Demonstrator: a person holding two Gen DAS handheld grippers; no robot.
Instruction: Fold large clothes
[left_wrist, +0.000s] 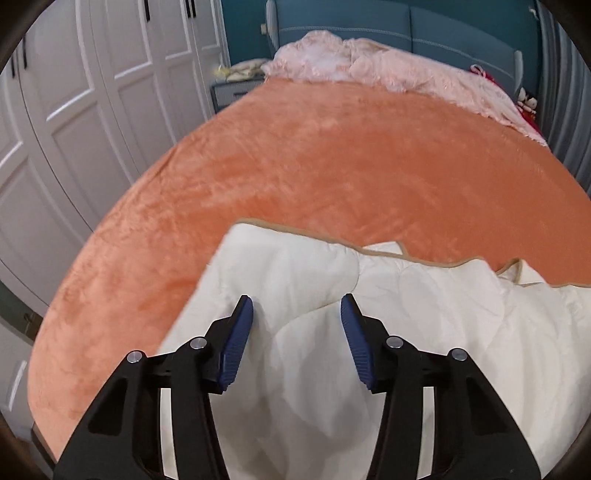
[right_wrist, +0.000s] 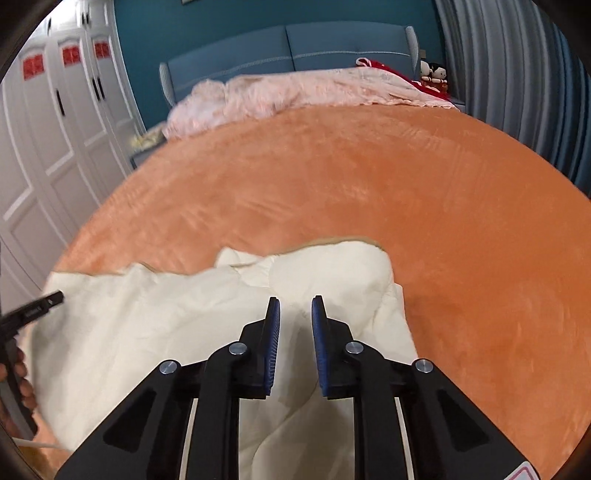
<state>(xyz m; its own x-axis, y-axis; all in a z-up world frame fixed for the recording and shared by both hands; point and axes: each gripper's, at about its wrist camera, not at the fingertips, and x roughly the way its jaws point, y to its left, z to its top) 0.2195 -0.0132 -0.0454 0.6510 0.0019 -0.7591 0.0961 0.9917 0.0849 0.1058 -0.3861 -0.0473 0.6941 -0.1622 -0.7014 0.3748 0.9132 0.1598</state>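
A wide bed (left_wrist: 314, 166) under an orange plush cover fills the room, with a rumpled pink blanket (left_wrist: 388, 70) heaped at the headboard end. Near the foot lies the cream quilted comforter (left_wrist: 295, 266), bunched and partly doubled over, its tan-piped edge (left_wrist: 258, 222) facing the headboard. It looks puffy, soft and light but bulky, so it will likely sag and slide on the plush; the piped edge and corners seem the surest places to take hold. The left gripper (left_wrist: 297, 310) hovers over it, fingers apart, nothing between them. The right gripper (right_wrist: 294, 308) has its fingers narrowly apart, also gripping nothing.
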